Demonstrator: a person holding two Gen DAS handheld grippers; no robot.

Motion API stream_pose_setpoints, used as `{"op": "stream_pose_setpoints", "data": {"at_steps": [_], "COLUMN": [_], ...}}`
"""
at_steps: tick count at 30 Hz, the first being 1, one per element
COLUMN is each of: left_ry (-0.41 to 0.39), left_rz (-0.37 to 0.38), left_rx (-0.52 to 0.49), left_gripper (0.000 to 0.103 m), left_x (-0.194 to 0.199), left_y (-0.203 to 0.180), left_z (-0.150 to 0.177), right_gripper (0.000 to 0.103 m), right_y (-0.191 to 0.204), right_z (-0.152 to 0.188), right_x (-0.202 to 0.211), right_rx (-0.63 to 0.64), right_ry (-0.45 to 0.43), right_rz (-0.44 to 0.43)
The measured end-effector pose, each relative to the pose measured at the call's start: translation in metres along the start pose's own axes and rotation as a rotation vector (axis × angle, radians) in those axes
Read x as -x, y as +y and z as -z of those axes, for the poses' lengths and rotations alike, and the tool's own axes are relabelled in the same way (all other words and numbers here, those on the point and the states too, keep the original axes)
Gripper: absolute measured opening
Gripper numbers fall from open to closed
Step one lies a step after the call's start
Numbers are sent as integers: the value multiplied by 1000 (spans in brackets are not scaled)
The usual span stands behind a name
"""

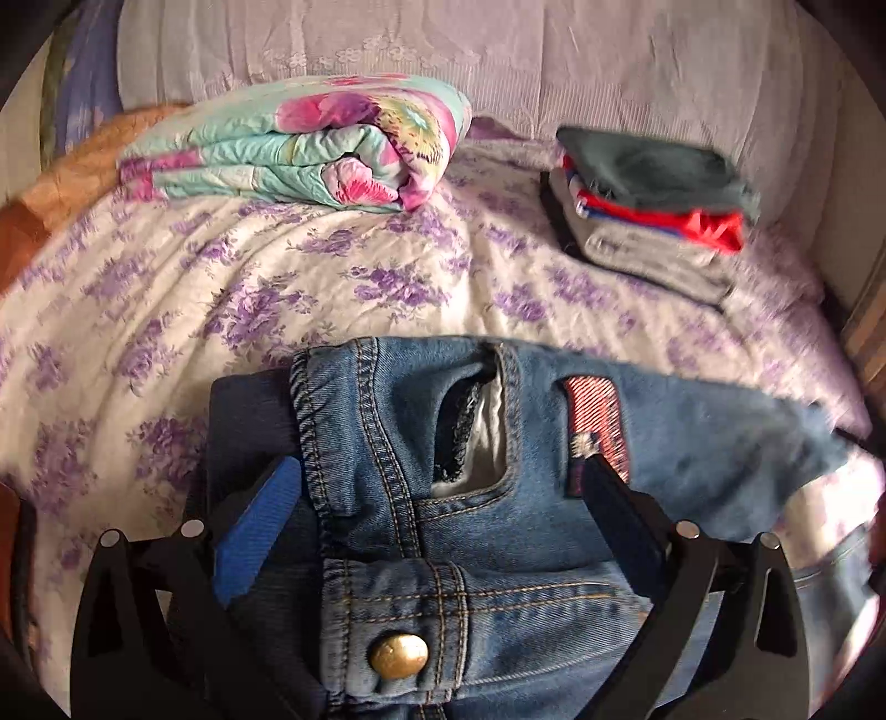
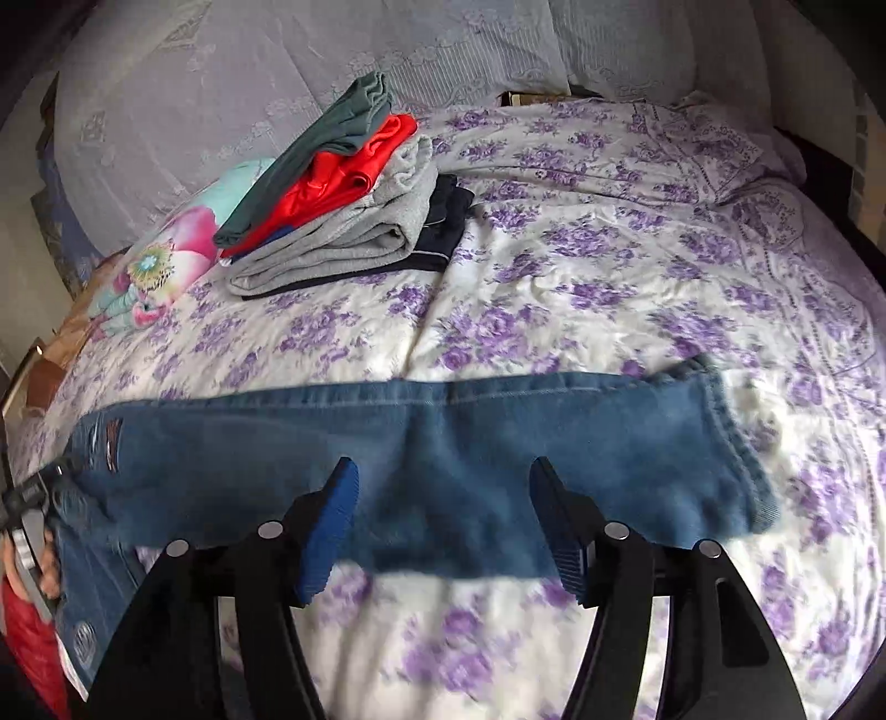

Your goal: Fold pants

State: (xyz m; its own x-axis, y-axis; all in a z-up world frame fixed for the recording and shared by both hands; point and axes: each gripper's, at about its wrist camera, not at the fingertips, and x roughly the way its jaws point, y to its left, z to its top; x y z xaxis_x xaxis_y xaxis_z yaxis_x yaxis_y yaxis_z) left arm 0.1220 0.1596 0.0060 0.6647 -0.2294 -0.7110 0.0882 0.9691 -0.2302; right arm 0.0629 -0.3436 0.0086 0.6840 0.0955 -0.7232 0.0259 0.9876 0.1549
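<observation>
Blue jeans [image 1: 476, 498] with a brass button and a red patch fill the left wrist view. Their waistband lies between the fingers of my left gripper [image 1: 443, 471], whose jaws stand wide apart around the denim; the frame does not show whether they pinch it. In the right wrist view the jeans' leg [image 2: 443, 432] stretches across the bed, hem at the right. My right gripper [image 2: 443, 482] is open just above and in front of the leg, touching nothing. The left gripper [image 2: 33, 498] shows at the far left edge by the waist.
The bed has a white cover with purple flowers [image 2: 609, 266]. A stack of folded clothes [image 2: 343, 205] [image 1: 653, 205] lies at the back. A rolled floral quilt [image 1: 299, 144] lies at the back left. Pale pillows [image 1: 498, 50] line the headboard.
</observation>
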Motion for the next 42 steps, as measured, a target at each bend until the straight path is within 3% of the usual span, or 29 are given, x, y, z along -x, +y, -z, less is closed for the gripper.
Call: {"op": "stream_pose_setpoints", "data": {"at_steps": [3, 6, 11, 15, 17, 19, 21, 23, 27, 30, 33, 34, 35, 37, 38, 39, 42], "left_ry": [44, 95, 93, 186, 207, 190, 156, 125, 95, 56, 46, 51, 54, 52, 47, 41, 1], "left_rz": [160, 231, 47, 127, 119, 107, 131, 137, 224, 208, 208, 224, 234, 236, 225, 213, 153], "left_rx": [150, 240, 227, 228, 142, 44, 12, 34, 114, 76, 67, 81, 91, 92, 83, 74, 24], "left_gripper": [98, 98, 98, 98, 98, 97, 93, 70, 64, 64, 64, 64, 64, 63, 63, 63, 63], "left_x": [11, 17, 15, -22, -38, -46, -45, -45, -46, -39, -35, -37, -37, -36, -35, -33, -20], "left_y": [25, 44, 80, 89, 76, 61, 56, 63, 82, 75, 74, 77, 80, 81, 79, 78, 66], "left_z": [-9, -19, -41, -38, -35, -36, -39, -42, -42, -41, -40, -40, -40, -39, -39, -39, -40], "right_gripper": [67, 67, 67, 69, 69, 73, 80, 84, 84, 84, 82, 82, 79, 52, 19, 8, 6], "right_y": [-27, -56, -52, -11, 12, 31, 48, 66, 98, 110, 113, 114, 114, 115, 114, 113, 122], "right_z": [11, 9, 0, -11, -19, -28, -38, -48, -69, -81, -70, -62, -58, -55, -56, -56, -45], "right_x": [21, 29, 26, 3, -11, -22, -37, -51, -79, -106, -139, -143, -139, -132, -127, -120, -78], "right_rx": [17, -62, -107, 12, 87, 141, 197, 282, 454, 546, 552, 561, 577, 574, 559, 544, 584], "right_ry": [-7, -15, -47, 5, 27, 41, 66, 64, 73, 92, 234, 233, 191, 173, 162, 156, 69], "right_rz": [49, 9, -181, -263, -283, -302, -348, -362, -305, -244, -320, -312, -305, -297, -269, -245, -191]}}
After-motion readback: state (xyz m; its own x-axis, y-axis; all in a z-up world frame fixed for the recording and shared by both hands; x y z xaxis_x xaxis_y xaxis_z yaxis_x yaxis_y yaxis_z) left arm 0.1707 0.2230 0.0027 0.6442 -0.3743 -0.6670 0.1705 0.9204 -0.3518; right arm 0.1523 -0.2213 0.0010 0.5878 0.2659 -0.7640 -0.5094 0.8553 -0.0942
